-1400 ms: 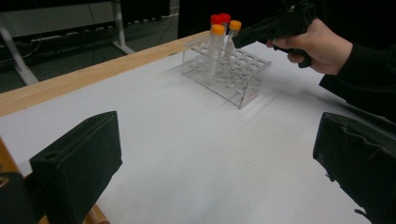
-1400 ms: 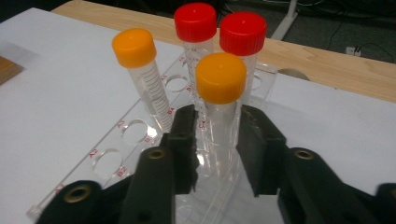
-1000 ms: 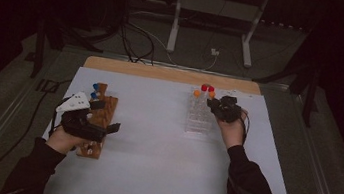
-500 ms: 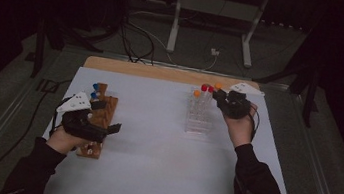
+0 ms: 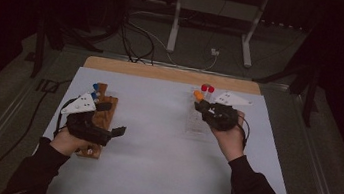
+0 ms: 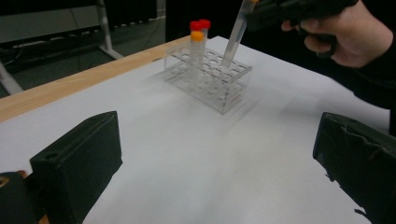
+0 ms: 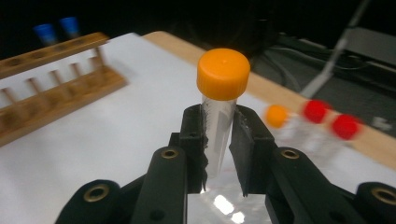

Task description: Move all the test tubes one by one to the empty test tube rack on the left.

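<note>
While the right gripper (image 7: 218, 140) has its jaws clamped on the orange-capped tube (image 7: 219, 109) just under the cap, with the tube's tip barely above the clear rack (image 6: 208, 77), the smart move is probably lifting straight up till the tip clears the holes, then swinging across. Tilting early could drag the rack or bump the other capped tubes (image 6: 198, 35) at its far end. The left gripper (image 5: 105, 131) sits wide open and empty by the wooden rack (image 5: 103, 113) on the surface (image 5: 151, 165), maybe ready to steady it.
</note>
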A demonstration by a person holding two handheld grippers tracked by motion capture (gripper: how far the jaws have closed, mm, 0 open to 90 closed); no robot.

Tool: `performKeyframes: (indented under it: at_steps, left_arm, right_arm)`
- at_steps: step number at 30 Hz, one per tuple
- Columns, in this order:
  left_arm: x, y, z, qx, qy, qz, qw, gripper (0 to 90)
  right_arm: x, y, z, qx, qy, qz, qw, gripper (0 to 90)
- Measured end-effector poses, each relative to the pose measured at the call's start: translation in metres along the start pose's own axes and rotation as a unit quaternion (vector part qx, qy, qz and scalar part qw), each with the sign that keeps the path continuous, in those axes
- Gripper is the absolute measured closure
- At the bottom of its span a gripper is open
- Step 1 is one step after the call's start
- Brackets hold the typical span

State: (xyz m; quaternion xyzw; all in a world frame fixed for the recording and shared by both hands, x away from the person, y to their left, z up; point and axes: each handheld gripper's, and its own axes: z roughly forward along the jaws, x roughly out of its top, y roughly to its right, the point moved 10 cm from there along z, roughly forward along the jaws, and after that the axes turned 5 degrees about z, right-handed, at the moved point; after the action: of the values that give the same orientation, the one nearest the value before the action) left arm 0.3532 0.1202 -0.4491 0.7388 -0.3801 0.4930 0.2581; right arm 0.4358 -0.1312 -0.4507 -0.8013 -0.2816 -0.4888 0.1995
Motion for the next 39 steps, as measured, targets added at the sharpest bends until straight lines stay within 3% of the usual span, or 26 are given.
performKeyframes:
  at_steps: [11, 17, 25, 28, 39]
  left_arm:
    - [0.01, 0.021, 0.013, -0.03, 0.003, 0.006, 0.9995, 2.3]
    - [0.017, 0.039, 0.021, -0.057, 0.003, 0.017, 0.9982, 4.2]
    - [0.028, 0.059, 0.033, -0.078, 0.007, 0.024, 0.9967, 9.4]
    - [0.027, 0.066, 0.04, -0.09, 0.004, 0.031, 0.9955, 17.1]
    - [0.015, 0.069, 0.057, -0.073, -0.018, 0.065, 0.995, 55.2]
  right_arm:
    - [-0.028, -0.06, 0.011, 0.069, -0.035, -0.034, 0.9964, 75.1]
    - [-0.038, -0.089, 0.011, 0.103, -0.046, -0.047, 0.9925, 75.1]
    - [-0.044, -0.122, 0.009, 0.138, -0.052, -0.067, 0.9868, 75.1]
    - [-0.044, -0.131, 0.008, 0.148, -0.05, -0.072, 0.9852, 75.1]
    - [-0.044, -0.139, 0.004, 0.159, -0.049, -0.075, 0.9832, 75.1]
